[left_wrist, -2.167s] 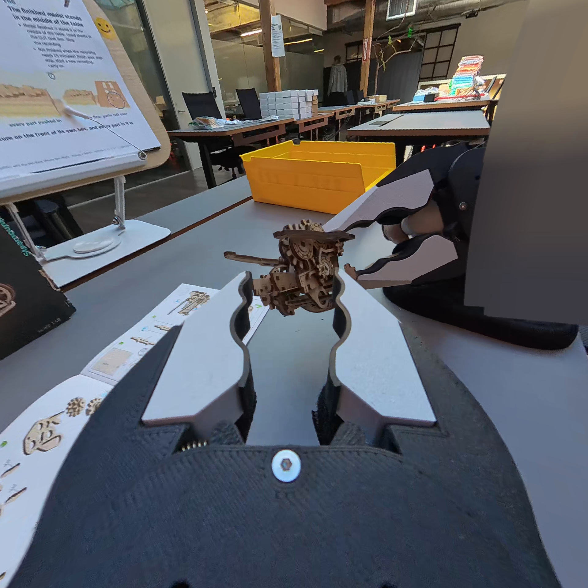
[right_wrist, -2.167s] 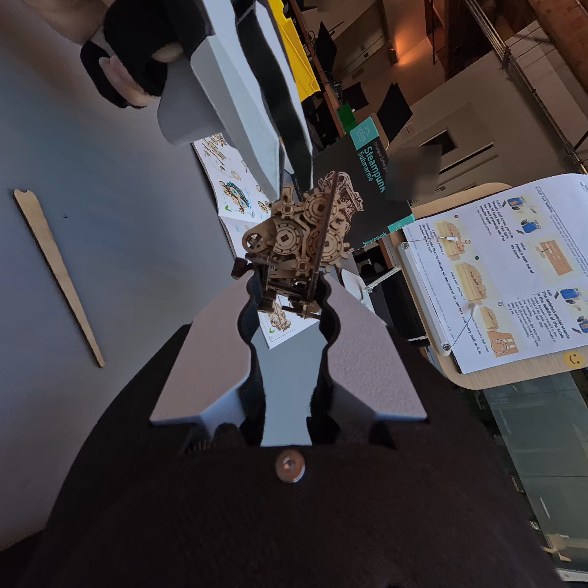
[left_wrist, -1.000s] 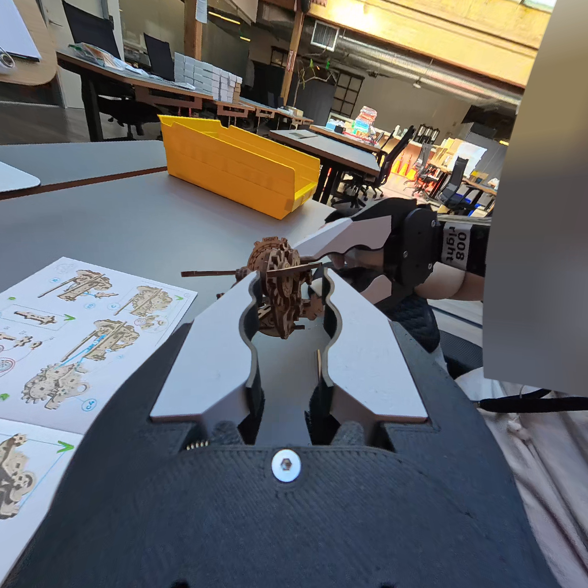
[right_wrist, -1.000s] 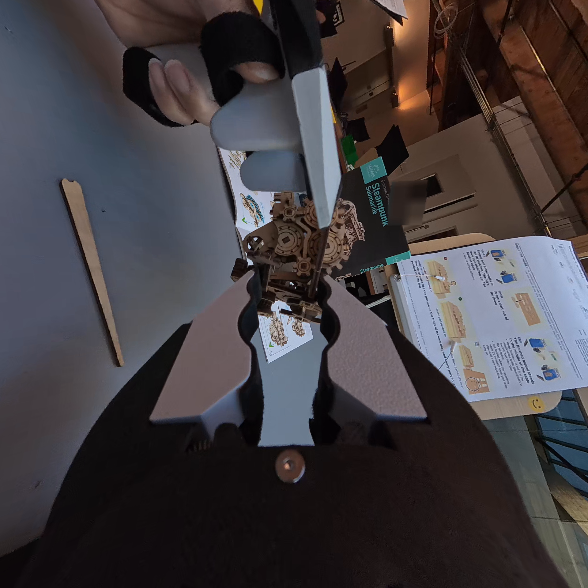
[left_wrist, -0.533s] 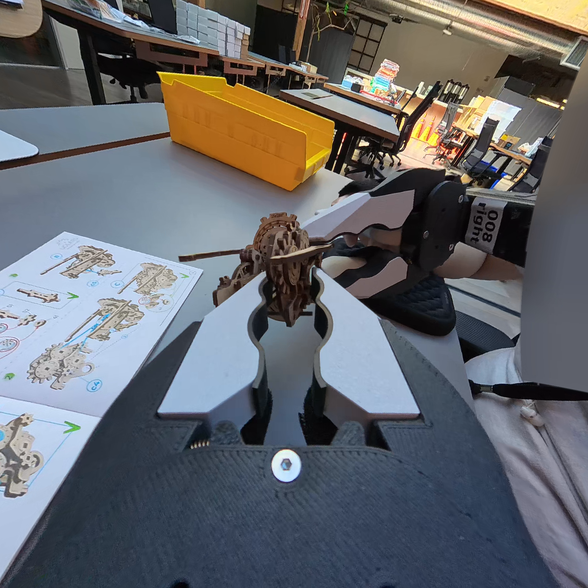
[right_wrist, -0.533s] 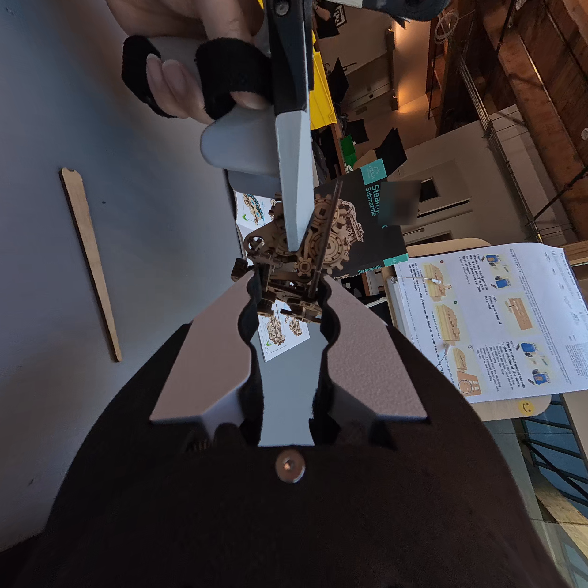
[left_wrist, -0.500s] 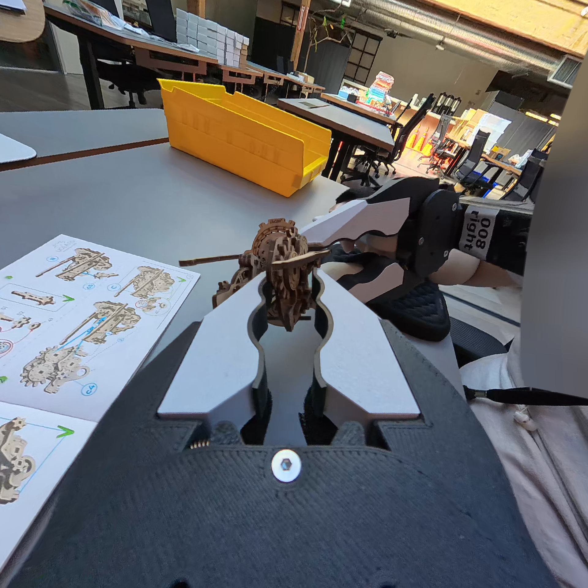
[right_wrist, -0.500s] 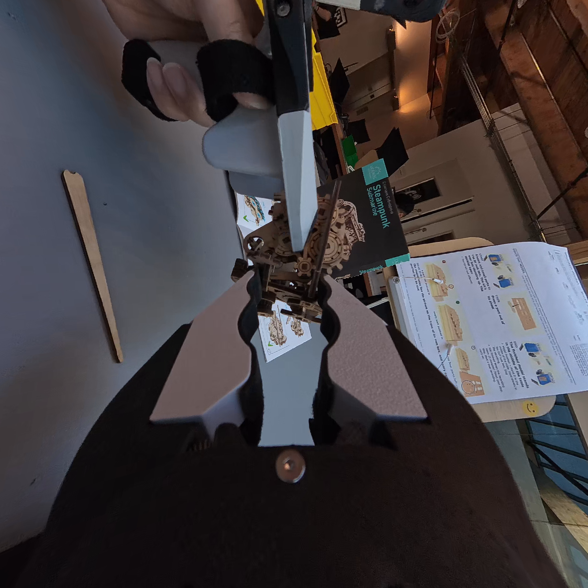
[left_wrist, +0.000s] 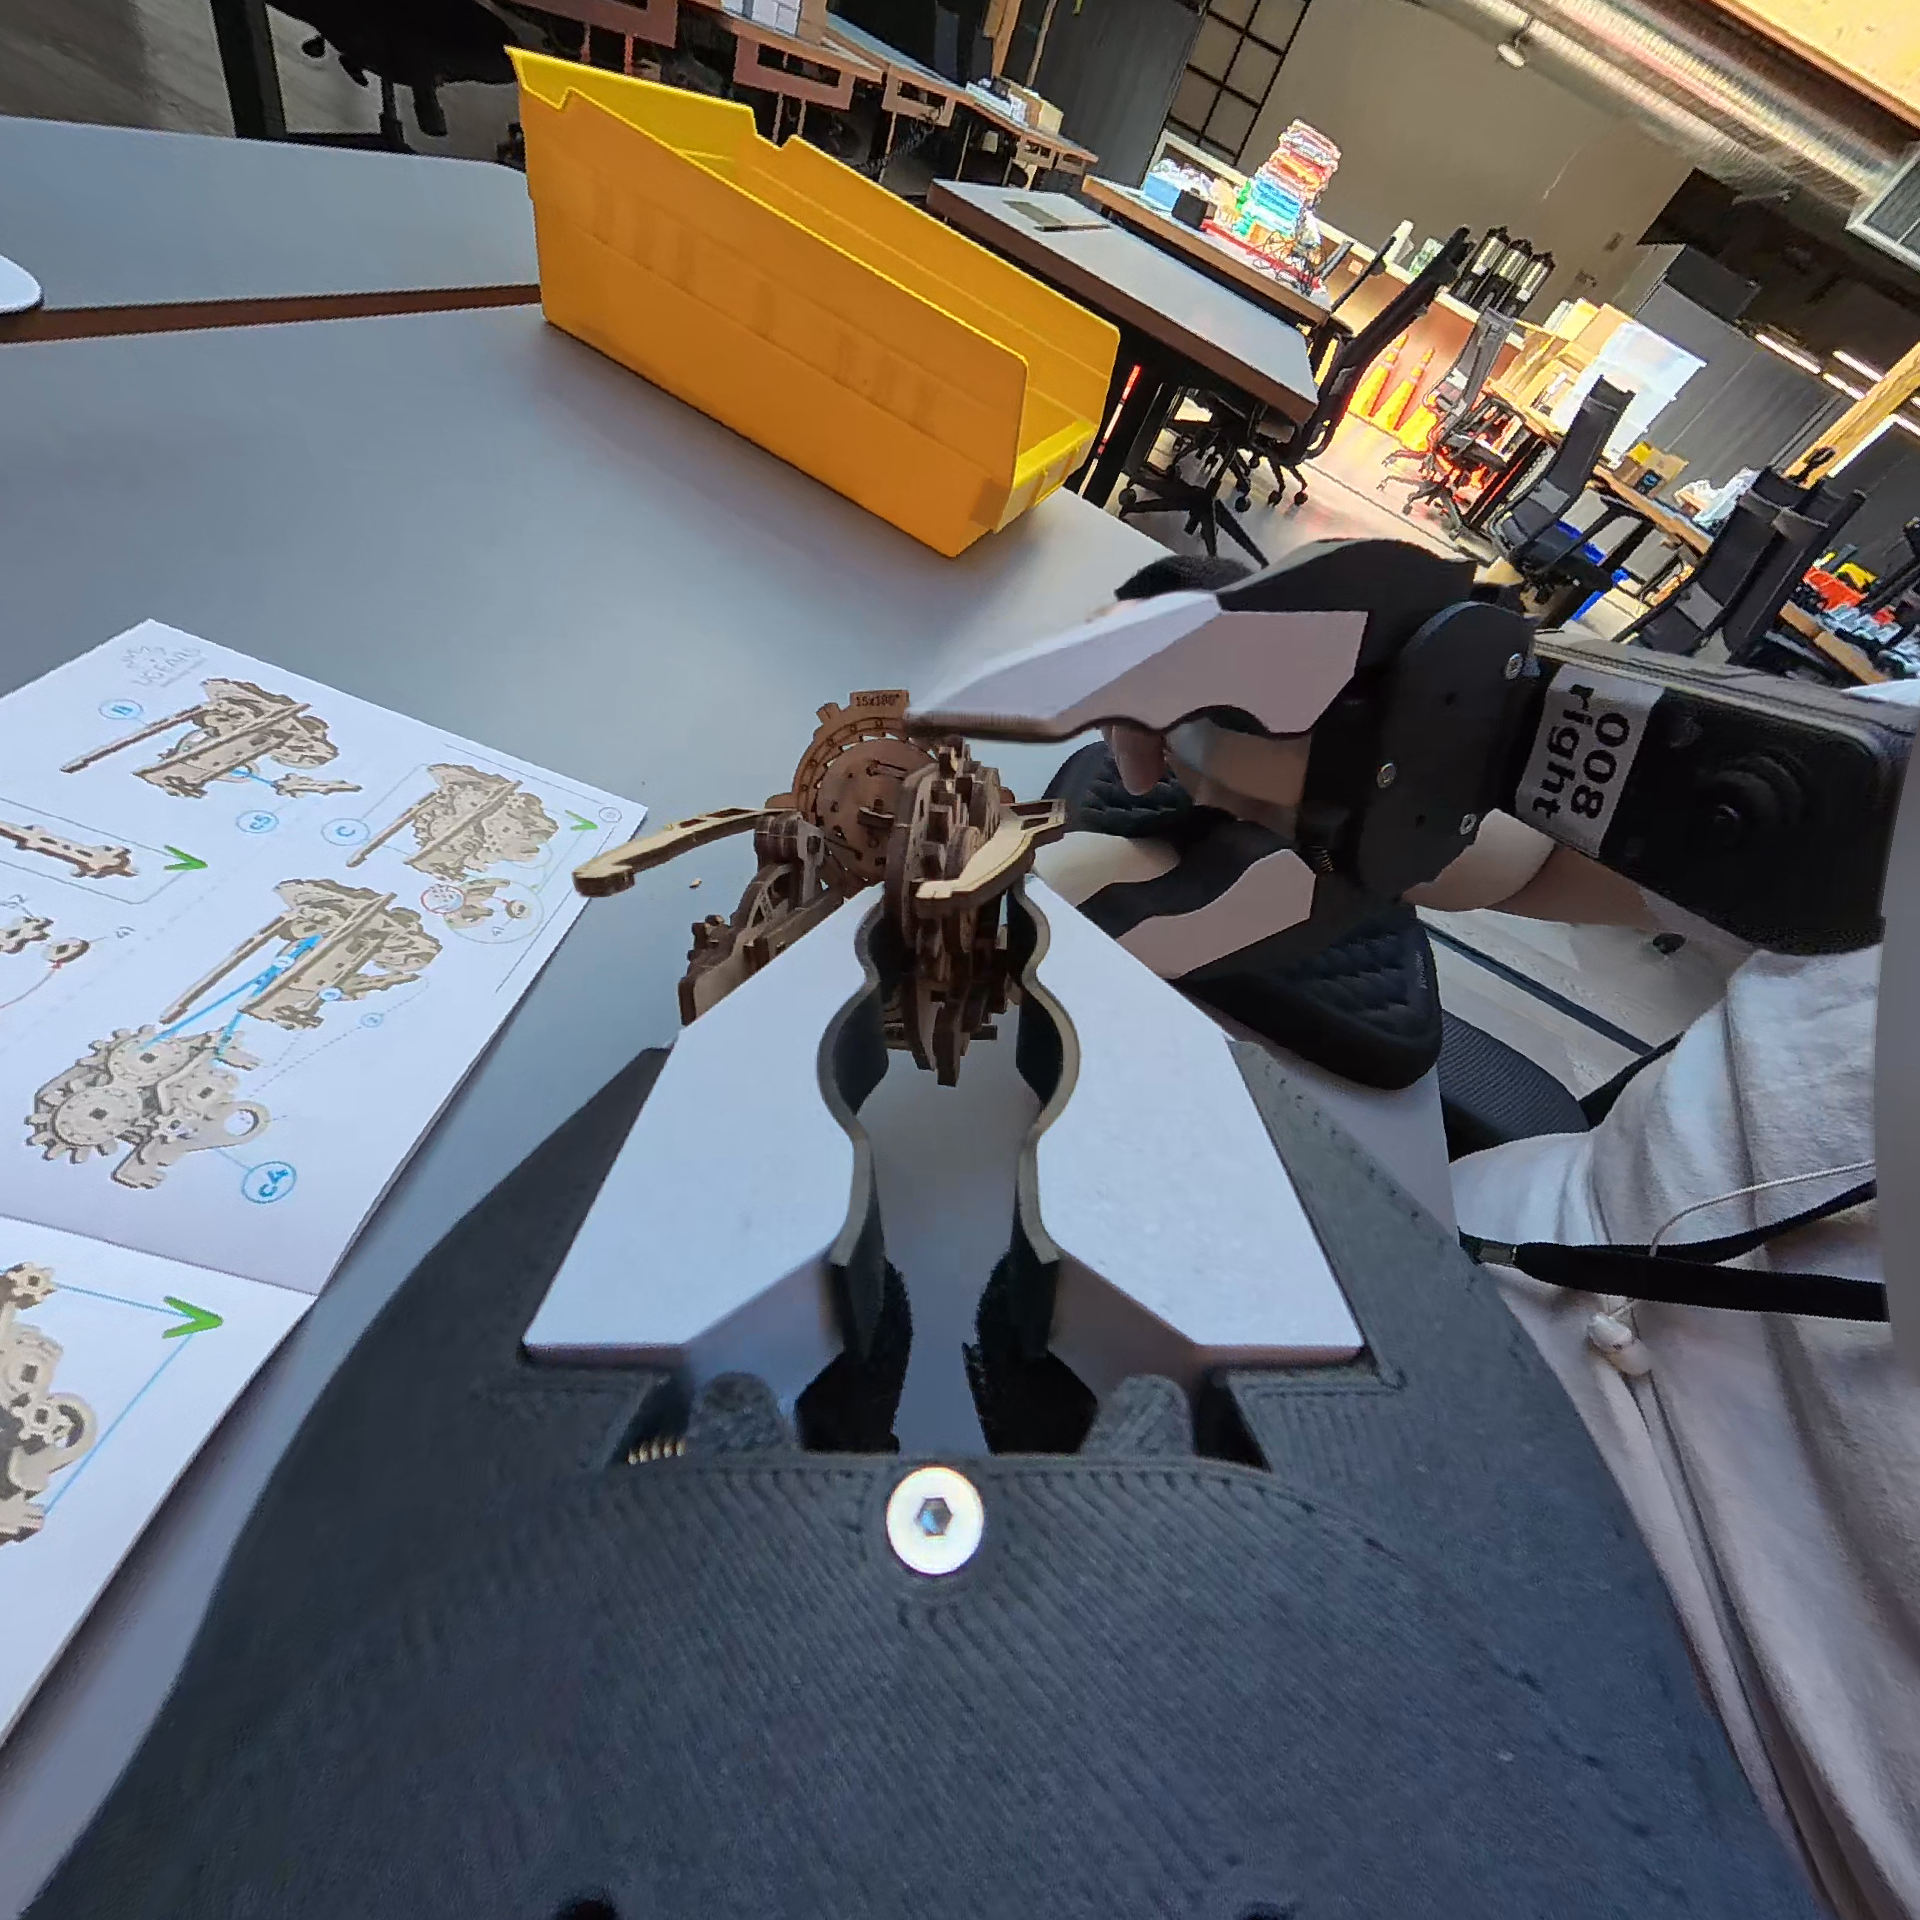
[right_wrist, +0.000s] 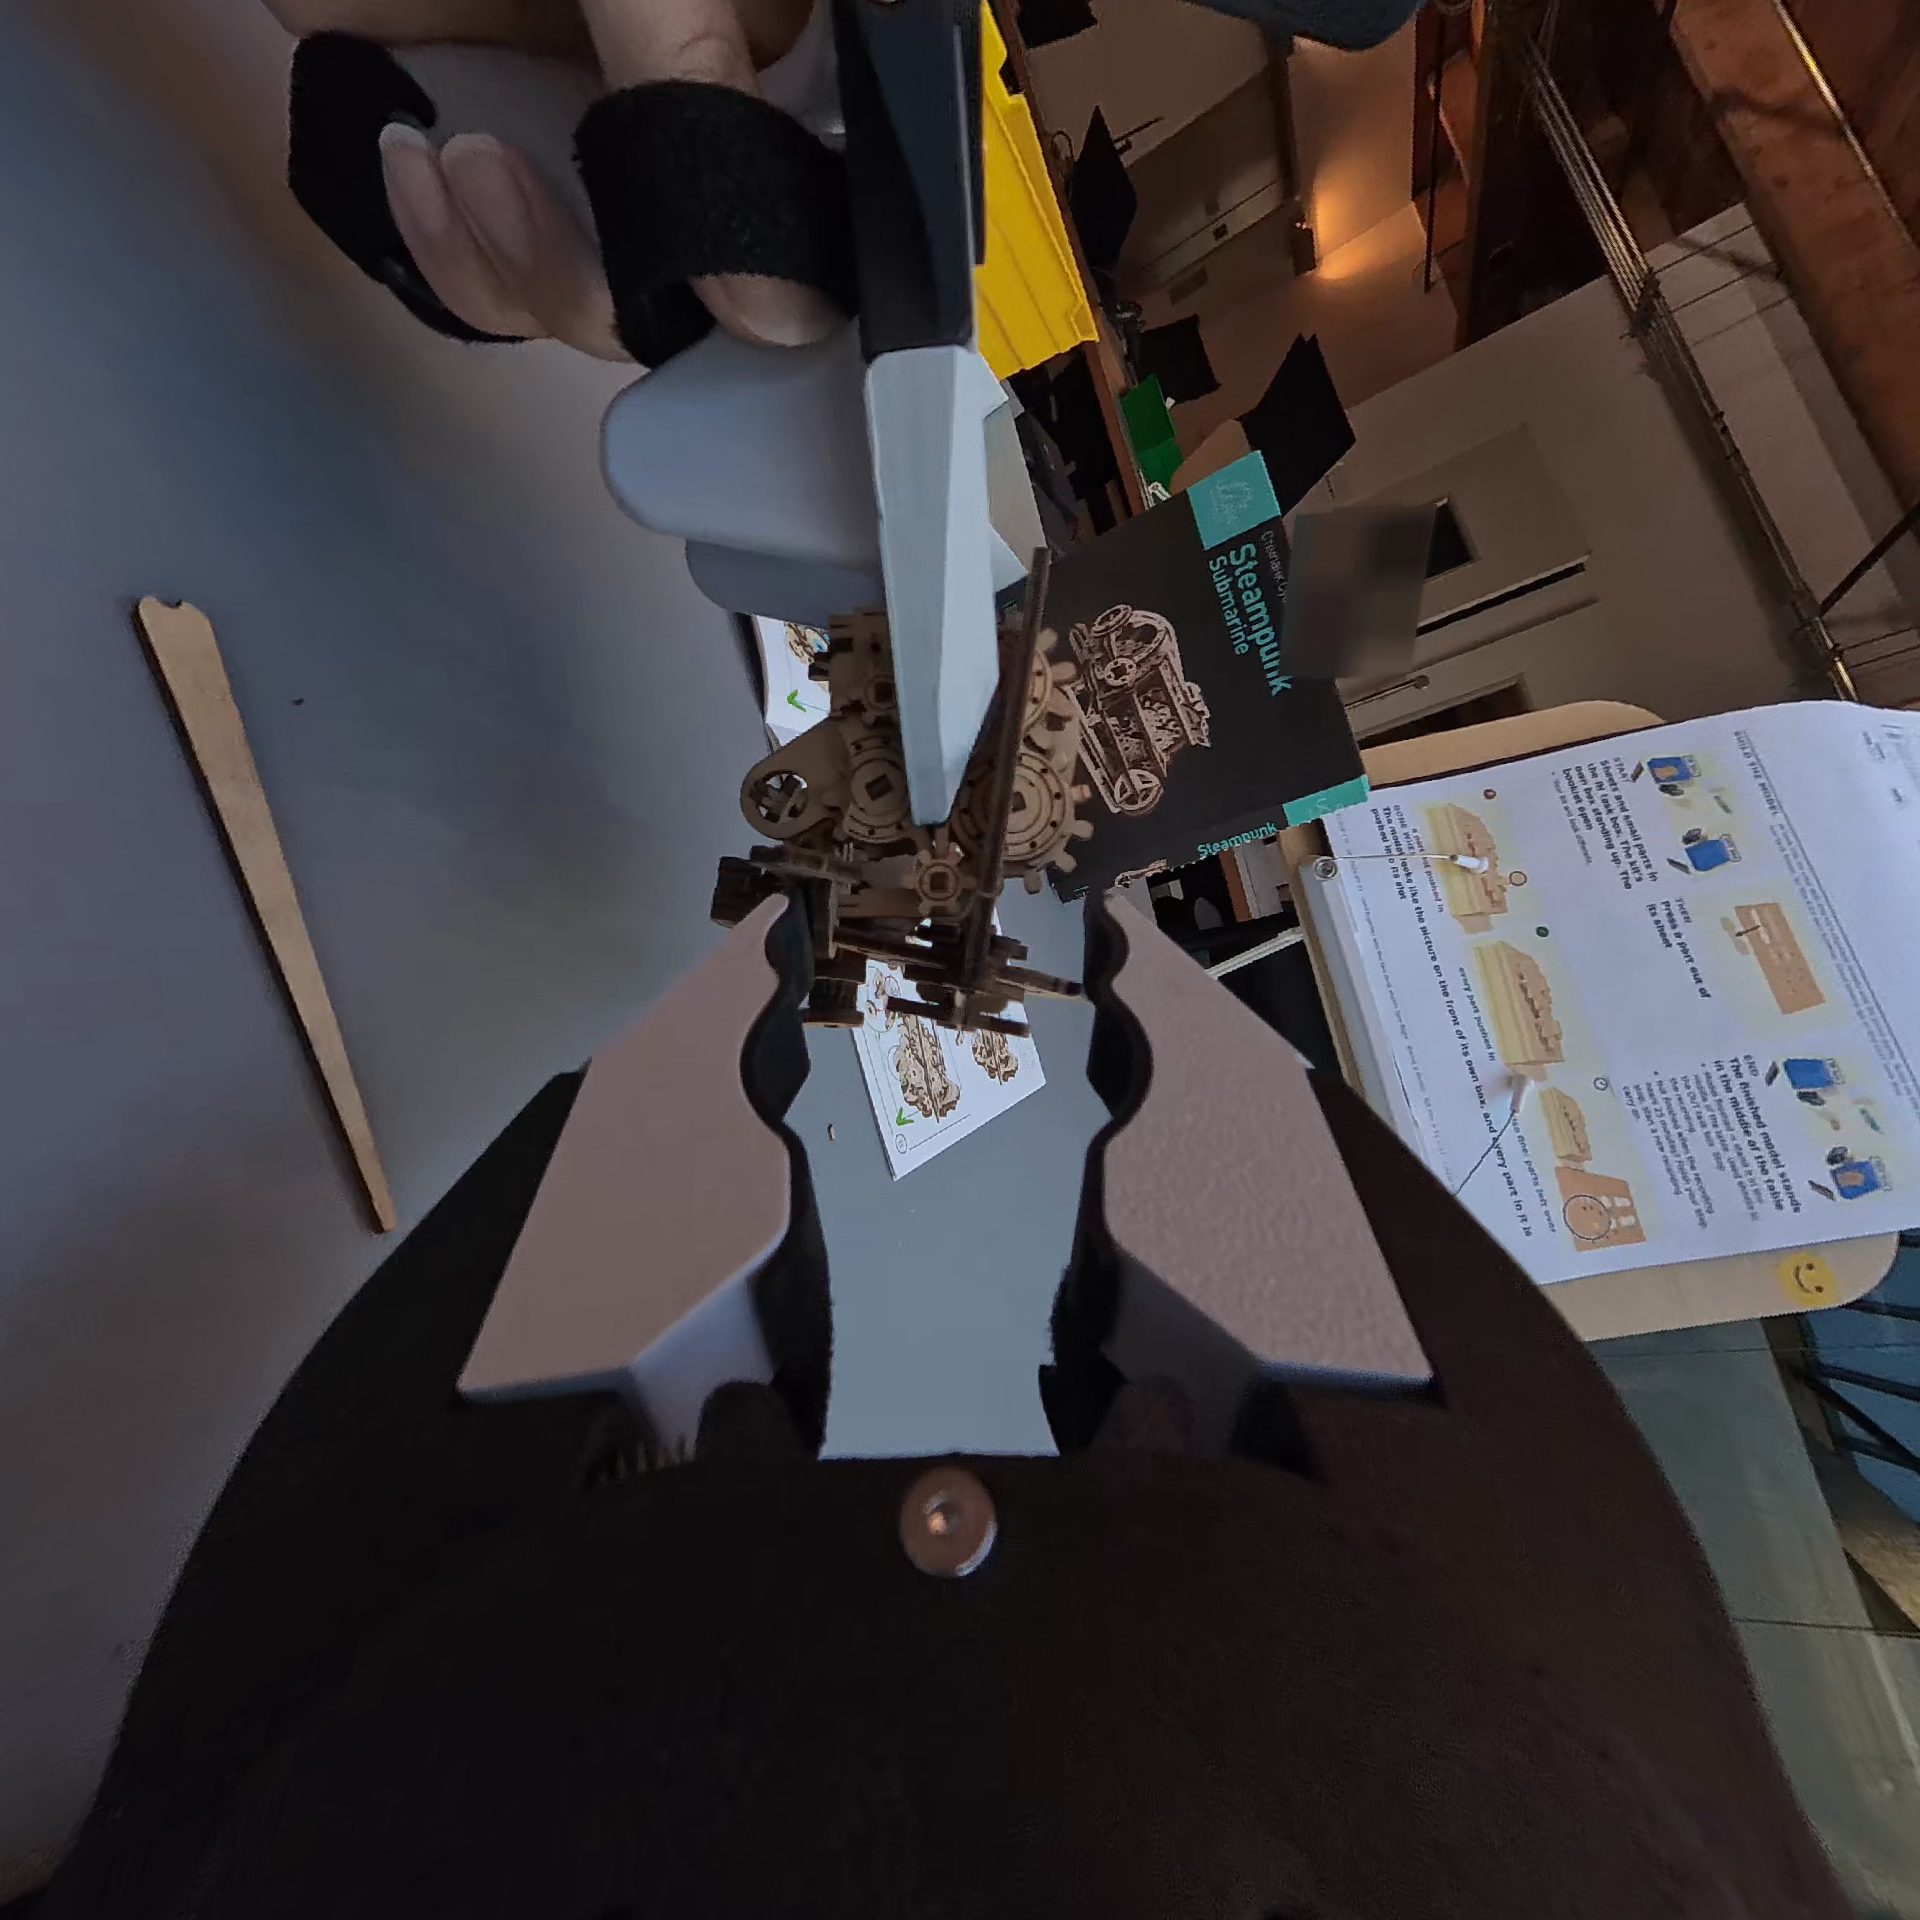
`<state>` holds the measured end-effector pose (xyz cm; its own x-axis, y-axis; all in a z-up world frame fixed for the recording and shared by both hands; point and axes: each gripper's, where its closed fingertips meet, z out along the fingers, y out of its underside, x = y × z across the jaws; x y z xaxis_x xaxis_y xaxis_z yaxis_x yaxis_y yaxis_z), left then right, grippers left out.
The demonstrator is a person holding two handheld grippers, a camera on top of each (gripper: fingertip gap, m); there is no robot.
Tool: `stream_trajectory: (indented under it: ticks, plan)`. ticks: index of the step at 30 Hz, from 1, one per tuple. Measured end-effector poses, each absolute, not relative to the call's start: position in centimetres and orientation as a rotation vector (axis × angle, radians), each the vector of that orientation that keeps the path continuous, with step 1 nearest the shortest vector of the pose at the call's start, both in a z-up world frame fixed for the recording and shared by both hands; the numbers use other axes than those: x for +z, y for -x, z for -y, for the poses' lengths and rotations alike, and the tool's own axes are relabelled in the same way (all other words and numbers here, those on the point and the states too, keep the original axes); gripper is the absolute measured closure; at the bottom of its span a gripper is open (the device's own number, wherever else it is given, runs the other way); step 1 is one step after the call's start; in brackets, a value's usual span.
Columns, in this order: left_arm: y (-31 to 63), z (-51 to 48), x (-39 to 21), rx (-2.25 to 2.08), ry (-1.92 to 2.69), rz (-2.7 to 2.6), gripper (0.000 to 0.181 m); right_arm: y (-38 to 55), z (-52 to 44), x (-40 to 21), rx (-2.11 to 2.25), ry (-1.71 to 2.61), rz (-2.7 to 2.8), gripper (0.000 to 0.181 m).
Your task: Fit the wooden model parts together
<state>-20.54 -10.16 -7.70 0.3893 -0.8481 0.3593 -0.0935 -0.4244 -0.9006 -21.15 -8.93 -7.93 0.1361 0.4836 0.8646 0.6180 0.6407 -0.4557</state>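
Observation:
The wooden gear model [left_wrist: 894, 831] is off the grey table [left_wrist: 416, 499], with a long thin arm sticking out to the left. My left gripper [left_wrist: 940, 914] is shut on the model's lower part. My right gripper [left_wrist: 1029, 805] comes in from the right with its jaws apart, one finger above the model and one below. In the right wrist view my right gripper [right_wrist: 940, 920] is open around the model [right_wrist: 914, 862]: the left tip is close to it, the right tip is clear of it. The left gripper [right_wrist: 914, 769] reaches down onto the model from above.
A yellow bin [left_wrist: 810, 343] stands at the back of the table. An open instruction booklet [left_wrist: 260, 935] lies left of the model. A loose wooden strip [right_wrist: 260, 894] lies on the table. A black kit box [right_wrist: 1195, 675] and a sheet on a stand [right_wrist: 1610, 987] stand beyond. My left and right fingertips are right by each other.
My right gripper has opened its jaws and let go of the model. My left gripper stays shut on it and has tilted a little.

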Motion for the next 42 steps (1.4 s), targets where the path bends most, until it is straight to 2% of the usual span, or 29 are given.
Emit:
stream_trajectory:
  ticks: [2, 7, 10, 11, 26, 33, 39, 42]
  plan:
    - [20.5, 10.1, -8.0, -1.093, 1.810, -0.835, 0.163, 21.3, 9.1, -8.5, -0.155, 0.947, 1.538, 0.139]
    - [20.5, 10.2, -8.4, -1.057, 1.831, -0.861, 0.163, 21.3, 9.0, -8.9, -0.164, 0.966, 1.555, 0.137]
    - [20.4, 10.1, -8.6, -1.045, 1.843, -0.866, 0.163, 21.2, 9.0, -9.2, -0.173, 0.972, 1.572, 0.141]
    - [20.4, 10.1, -8.6, -1.043, 1.845, -0.866, 0.163, 21.2, 9.0, -9.3, -0.174, 0.979, 1.580, 0.148]
    - [20.6, 9.9, -9.3, -1.036, 1.892, -0.856, 0.163, 21.3, 8.9, -10.0, -0.140, 1.041, 1.588, 0.148]
    - [20.7, 9.7, -9.4, -1.017, 1.924, -0.861, 0.163, 21.3, 8.5, -10.2, -0.079, 1.133, 1.553, 0.145]
    - [20.7, 9.7, -9.8, -0.998, 1.954, -0.875, 0.163, 21.0, 7.8, -9.7, -0.130, 1.126, 1.524, 0.122]
    - [20.6, 9.7, -10.4, -0.958, 1.981, -0.907, 0.163, 21.3, 8.0, -10.2, -0.190, 1.076, 1.564, 0.120]
